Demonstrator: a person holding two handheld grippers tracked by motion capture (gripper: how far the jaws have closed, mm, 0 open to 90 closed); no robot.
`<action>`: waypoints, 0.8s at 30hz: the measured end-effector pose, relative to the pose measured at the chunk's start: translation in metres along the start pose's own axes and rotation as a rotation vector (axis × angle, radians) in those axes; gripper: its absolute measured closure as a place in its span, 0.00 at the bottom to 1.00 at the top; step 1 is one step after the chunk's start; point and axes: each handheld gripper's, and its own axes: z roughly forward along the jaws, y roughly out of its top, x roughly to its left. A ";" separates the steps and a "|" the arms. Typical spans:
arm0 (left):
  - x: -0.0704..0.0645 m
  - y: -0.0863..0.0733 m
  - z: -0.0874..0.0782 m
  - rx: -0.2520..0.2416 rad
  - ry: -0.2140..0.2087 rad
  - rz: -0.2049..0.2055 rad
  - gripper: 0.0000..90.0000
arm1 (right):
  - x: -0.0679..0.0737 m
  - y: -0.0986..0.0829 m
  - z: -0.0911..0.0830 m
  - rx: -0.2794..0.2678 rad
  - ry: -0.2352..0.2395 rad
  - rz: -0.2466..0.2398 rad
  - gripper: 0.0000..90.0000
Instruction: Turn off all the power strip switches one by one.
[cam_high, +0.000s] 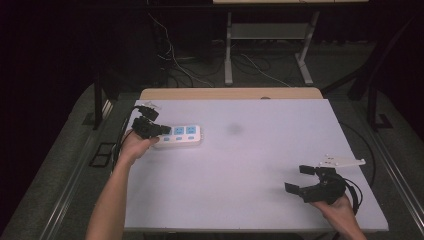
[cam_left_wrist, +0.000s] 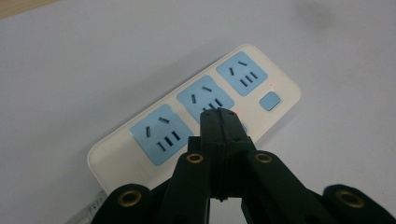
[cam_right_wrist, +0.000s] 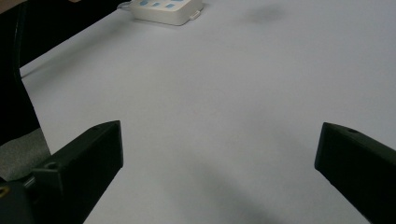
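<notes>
Power strip (cam_left_wrist: 196, 123), rigid smooth plastic, looks light; left gripper (cam_left_wrist: 223, 122) jaws pressed together over its switch, right gripper (cam_high: 306, 180) jaws spread; long edges suit gripping.

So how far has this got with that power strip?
Early, by the look of it. Done: the left gripper has reached the power strip, jaws shut. In hand: its tip sits over a small blue button beside the middle socket, apparently pressing it; contact can't be confirmed. Left: the end button is untouched, and the right gripper waits open, far off.

No readable text, labels or numbers, power strip (cam_left_wrist: 196, 112) unmarked
</notes>
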 end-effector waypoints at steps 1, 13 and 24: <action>-0.002 0.001 -0.001 -0.003 0.002 0.004 0.99 | 0.000 0.000 0.000 0.000 0.001 0.000 0.01; -0.012 0.008 0.001 -0.003 -0.025 0.024 0.99 | 0.000 0.000 0.000 -0.001 0.000 -0.001 0.01; -0.014 0.007 0.012 0.017 -0.026 0.031 0.99 | 0.001 0.000 0.001 0.003 0.001 -0.003 0.01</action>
